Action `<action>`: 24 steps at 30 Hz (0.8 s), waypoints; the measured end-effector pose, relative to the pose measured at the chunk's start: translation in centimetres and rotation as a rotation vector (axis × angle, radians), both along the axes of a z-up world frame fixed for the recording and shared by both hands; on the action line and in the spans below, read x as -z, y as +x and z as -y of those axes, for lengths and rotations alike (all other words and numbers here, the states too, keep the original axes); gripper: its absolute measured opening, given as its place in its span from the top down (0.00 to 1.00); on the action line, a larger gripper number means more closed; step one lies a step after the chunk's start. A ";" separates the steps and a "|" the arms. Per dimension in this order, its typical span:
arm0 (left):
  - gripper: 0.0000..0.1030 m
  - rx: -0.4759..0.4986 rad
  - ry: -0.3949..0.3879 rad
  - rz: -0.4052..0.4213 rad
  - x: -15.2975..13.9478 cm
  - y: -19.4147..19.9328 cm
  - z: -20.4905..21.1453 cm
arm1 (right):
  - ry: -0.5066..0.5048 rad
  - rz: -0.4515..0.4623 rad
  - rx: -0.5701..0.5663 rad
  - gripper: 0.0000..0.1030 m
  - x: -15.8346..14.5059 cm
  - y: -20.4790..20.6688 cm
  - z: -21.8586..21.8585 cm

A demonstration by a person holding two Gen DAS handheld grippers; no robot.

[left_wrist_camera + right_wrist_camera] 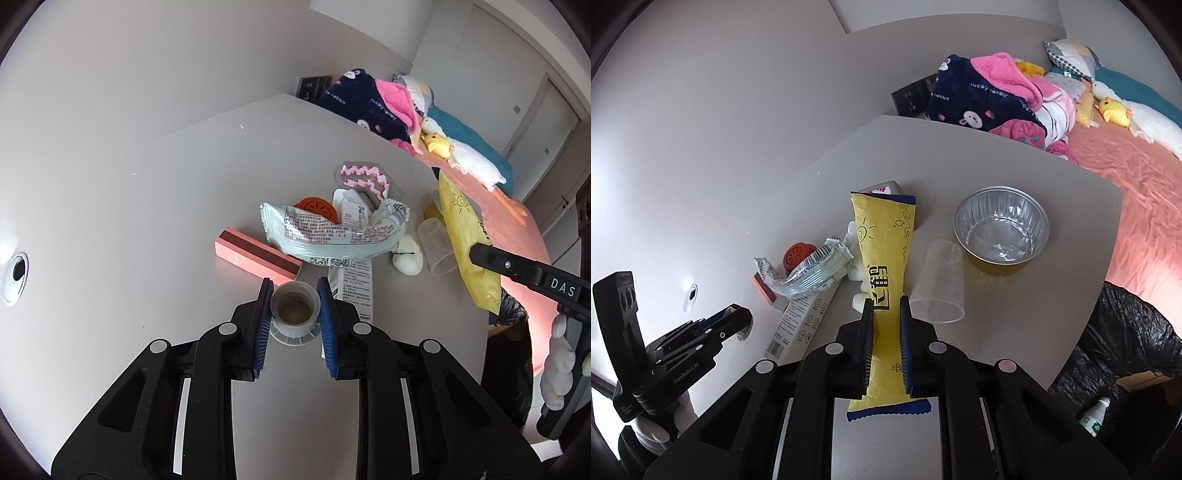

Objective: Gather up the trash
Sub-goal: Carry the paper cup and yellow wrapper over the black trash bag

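Note:
In the left wrist view my left gripper [294, 301] is shut on a small translucent screw cap with a flange [294, 310], close over the grey table [147, 221]. Its blue pads press the cap from both sides. In the right wrist view my right gripper [885, 308] is shut on a long yellow snack wrapper [884, 251], which sticks out forward over the trash pile. The left wrist view also catches that yellow wrapper [467, 236] at the right, in the right gripper [480, 254]. The left gripper [735, 319] appears low at the left of the right wrist view.
On the table lie a crumpled clear wrapper [332, 232], a pink box [255, 254], an orange round lid [317, 208], a white printed carton [801, 317], a tipped clear cup [938, 288] and a foil bowl [1001, 229]. A black trash bag [1123, 354] hangs off the table's right edge, beside a bed.

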State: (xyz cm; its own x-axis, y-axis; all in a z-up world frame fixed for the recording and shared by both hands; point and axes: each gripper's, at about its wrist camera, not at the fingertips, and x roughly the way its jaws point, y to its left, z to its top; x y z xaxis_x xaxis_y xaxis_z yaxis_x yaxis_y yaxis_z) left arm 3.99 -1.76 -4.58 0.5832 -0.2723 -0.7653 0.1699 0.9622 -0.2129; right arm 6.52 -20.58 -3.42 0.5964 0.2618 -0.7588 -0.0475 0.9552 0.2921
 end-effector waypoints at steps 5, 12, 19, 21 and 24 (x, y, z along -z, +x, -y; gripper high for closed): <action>0.77 0.036 -0.008 0.025 -1.7 -0.8 1.1 | 0.016 0.037 0.008 0.86 -1.4 -1.4 0.6; 0.77 0.097 -0.024 0.066 -3.8 -2.1 3.0 | 0.023 0.084 0.032 0.86 -3.2 -3.8 1.9; 0.77 0.172 -0.028 0.097 -5.1 -2.8 5.9 | 0.021 0.119 0.082 0.86 -4.5 -6.3 3.7; 0.77 0.195 -0.031 0.103 -5.4 -2.9 6.8 | 0.018 0.125 0.101 0.86 -4.8 -7.0 4.5; 0.77 0.230 -0.036 0.108 -5.7 -3.1 8.3 | 0.017 0.134 0.128 0.86 -5.1 -8.0 5.6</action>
